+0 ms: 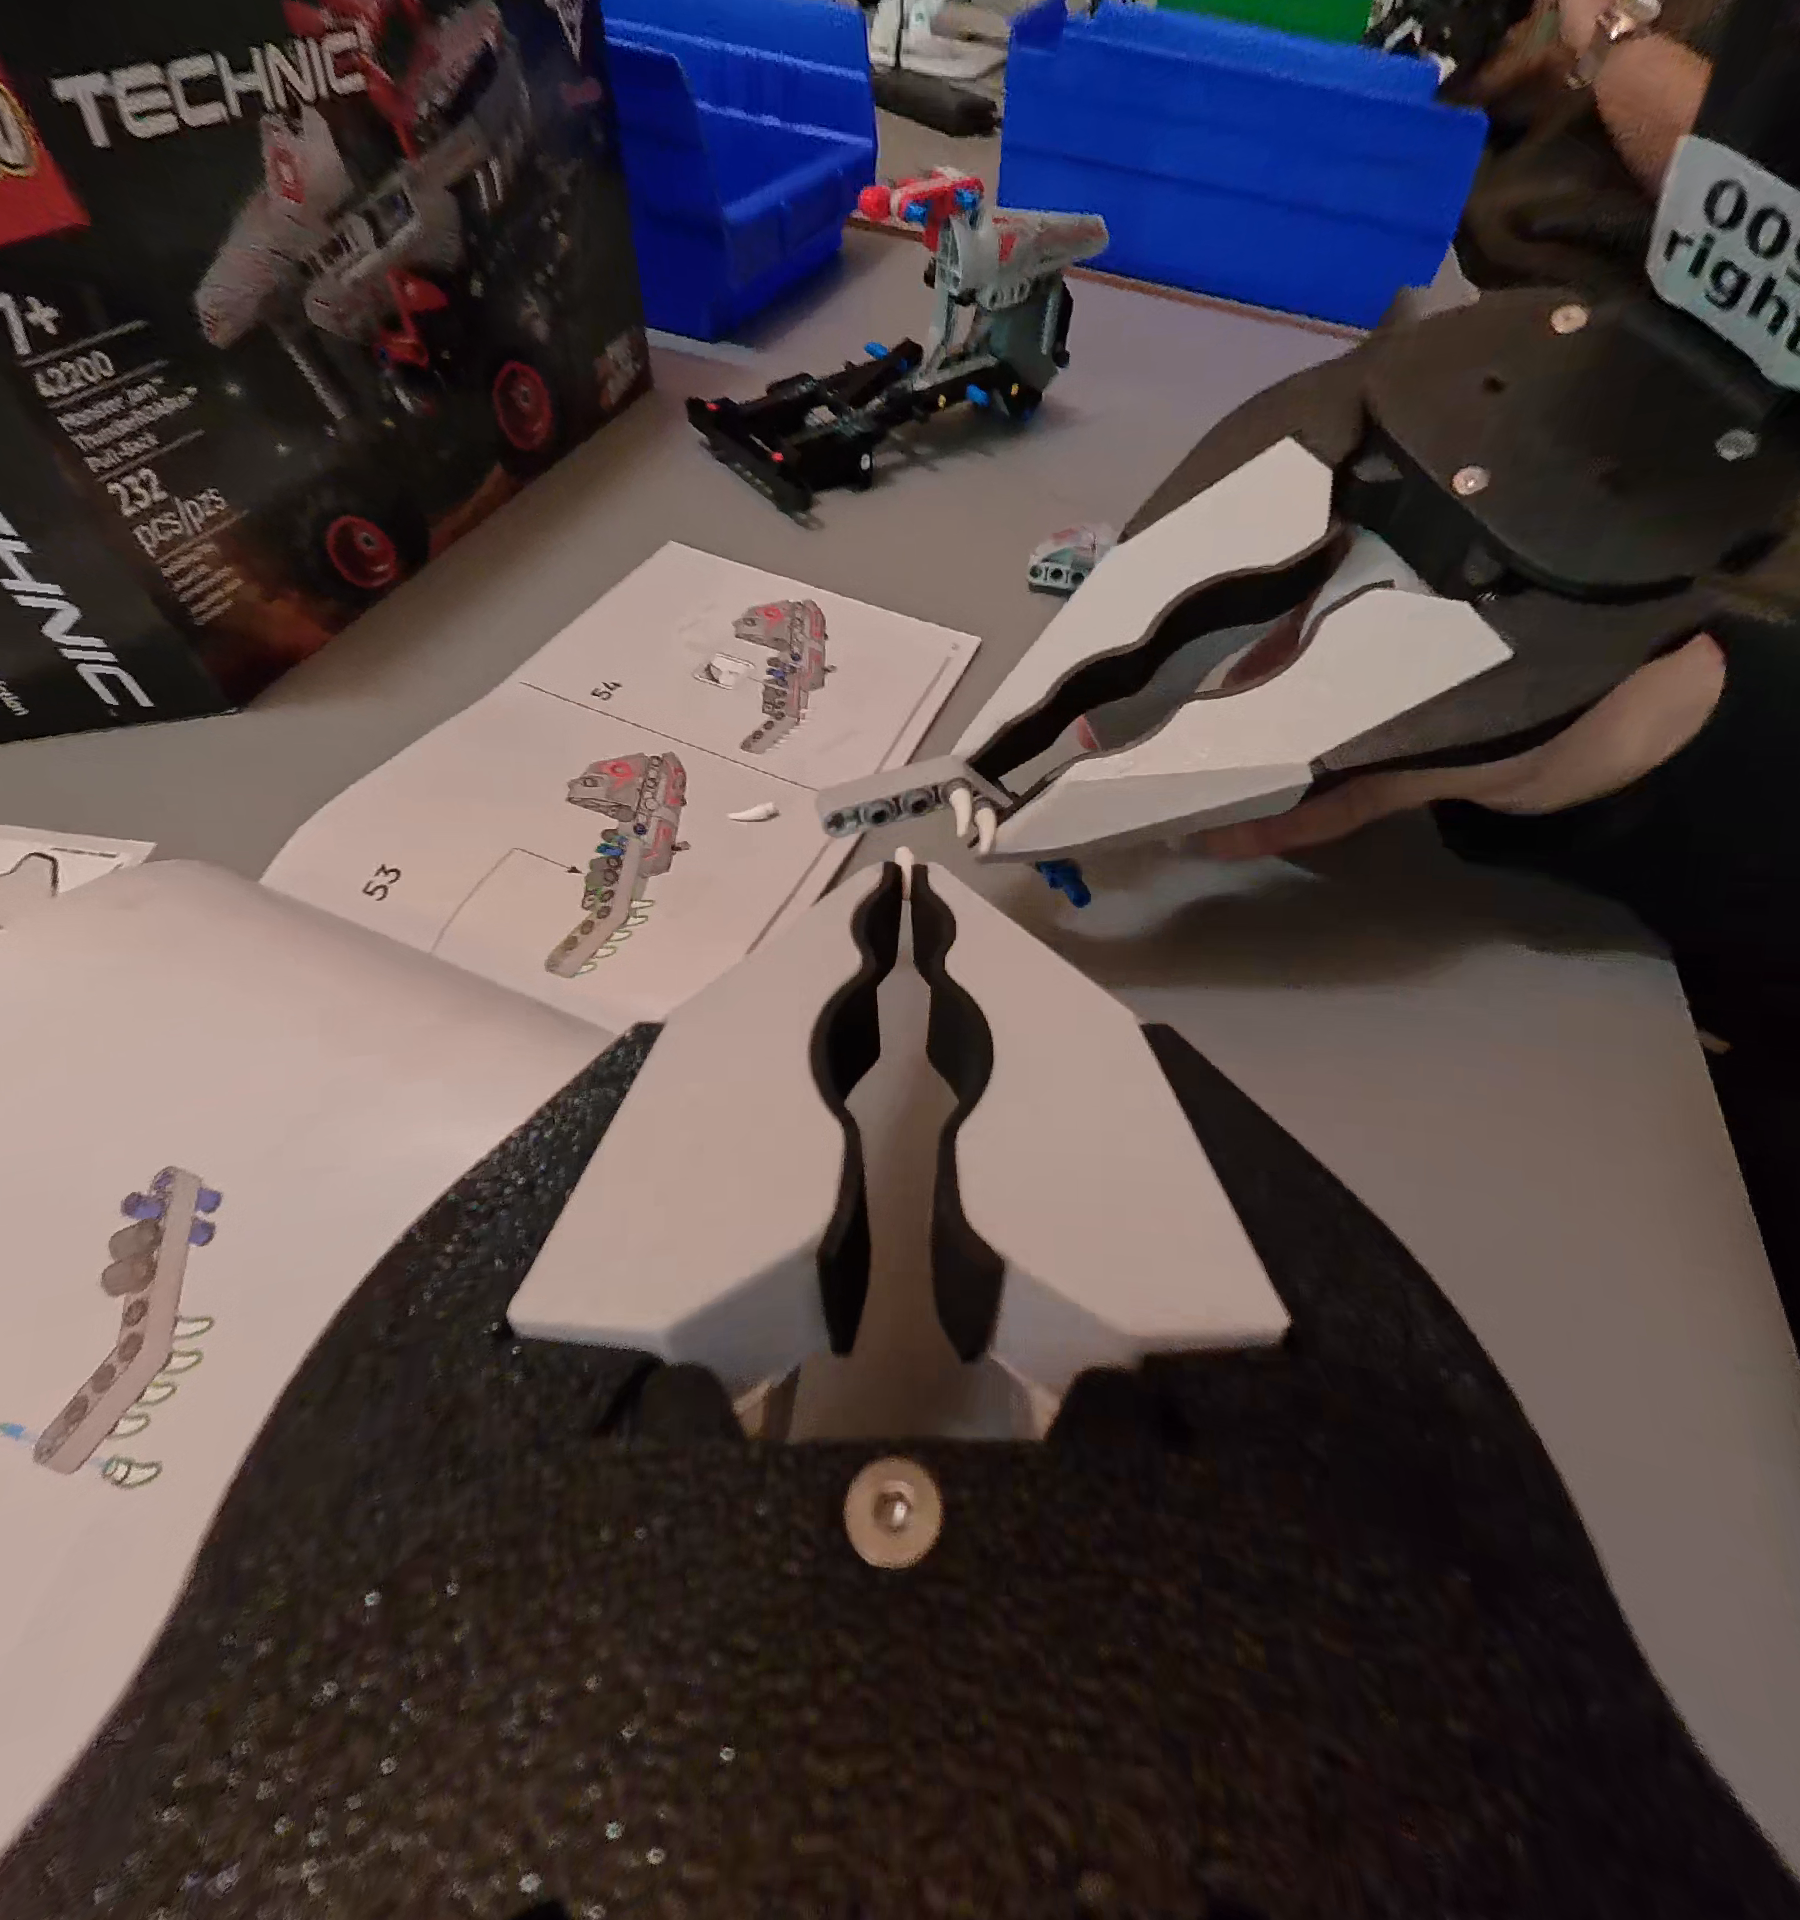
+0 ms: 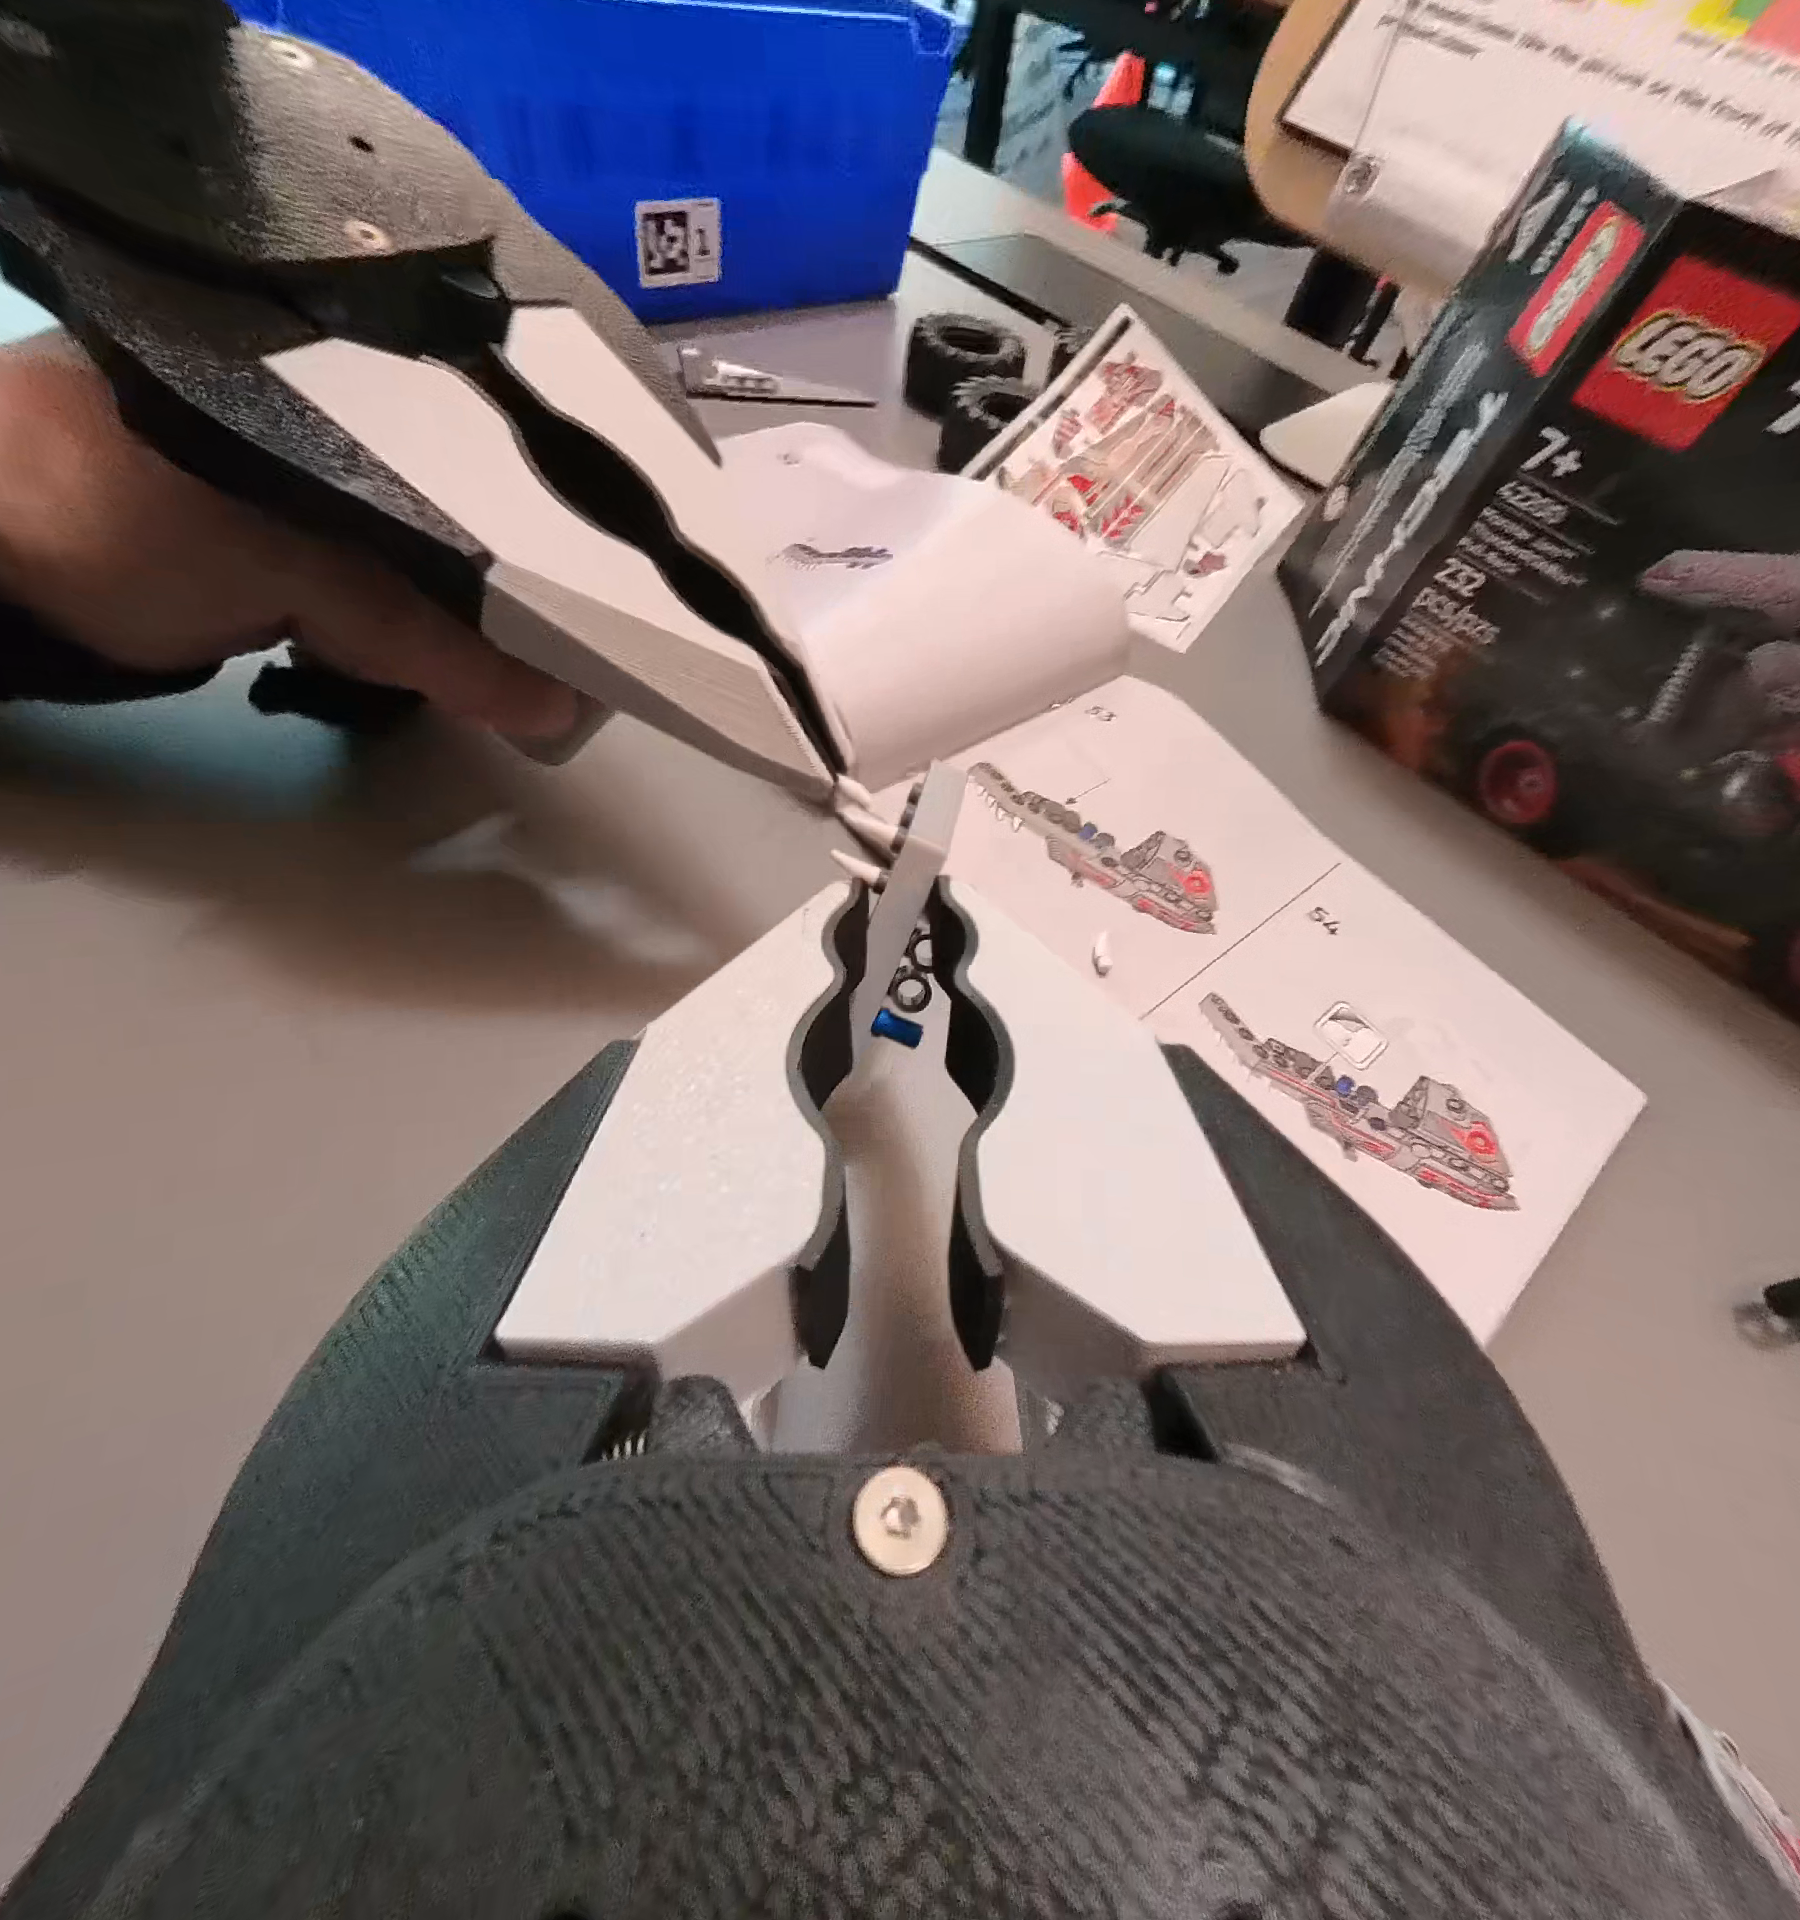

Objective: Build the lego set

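The right claw (image 2: 891, 914) was clamped on the grey beam (image 1: 891, 805), held above the worktop (image 1: 1395, 1091). The left claw (image 1: 904, 883) was pinched on a white tooth (image 1: 905, 860) just below it. Step in hand, by judgement: fitting teeth. The next move called for aligning the tooth with a free hole.

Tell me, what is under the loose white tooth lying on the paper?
The loose white tooth lies on the open instruction booklet, which rests on the grey table. The table under that page is covered, so nothing else shows there.
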`<action>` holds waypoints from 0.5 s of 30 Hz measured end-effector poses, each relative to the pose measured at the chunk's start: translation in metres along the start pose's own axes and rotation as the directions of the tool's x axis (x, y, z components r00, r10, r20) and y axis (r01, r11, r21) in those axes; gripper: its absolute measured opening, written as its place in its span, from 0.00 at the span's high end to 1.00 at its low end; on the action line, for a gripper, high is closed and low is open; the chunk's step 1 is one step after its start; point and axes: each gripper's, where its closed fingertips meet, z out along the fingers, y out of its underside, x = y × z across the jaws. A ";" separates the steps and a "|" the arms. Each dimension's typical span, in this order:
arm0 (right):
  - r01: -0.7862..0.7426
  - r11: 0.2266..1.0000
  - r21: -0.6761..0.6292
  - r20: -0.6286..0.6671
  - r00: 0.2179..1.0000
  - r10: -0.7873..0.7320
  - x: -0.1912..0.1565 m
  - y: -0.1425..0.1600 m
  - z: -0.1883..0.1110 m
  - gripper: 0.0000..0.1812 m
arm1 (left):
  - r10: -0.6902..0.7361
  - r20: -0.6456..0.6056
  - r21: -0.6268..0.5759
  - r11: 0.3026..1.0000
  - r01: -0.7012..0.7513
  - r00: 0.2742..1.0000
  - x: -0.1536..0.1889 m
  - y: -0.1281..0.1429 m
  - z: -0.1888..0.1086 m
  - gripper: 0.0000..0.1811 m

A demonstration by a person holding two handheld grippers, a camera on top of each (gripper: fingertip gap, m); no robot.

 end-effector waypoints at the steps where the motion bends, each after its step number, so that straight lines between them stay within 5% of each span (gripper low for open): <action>1: 0.007 1.000 -0.001 -0.008 1.000 -0.007 0.000 0.000 0.000 0.94 | -0.004 0.004 0.017 1.000 0.004 1.000 -0.001 -0.002 -0.001 1.00; 15: 0.101 0.995 0.023 -0.113 0.989 -0.097 -0.001 -0.008 0.004 0.95 | -0.030 0.005 0.054 0.998 0.029 1.000 -0.001 -0.008 -0.002 1.00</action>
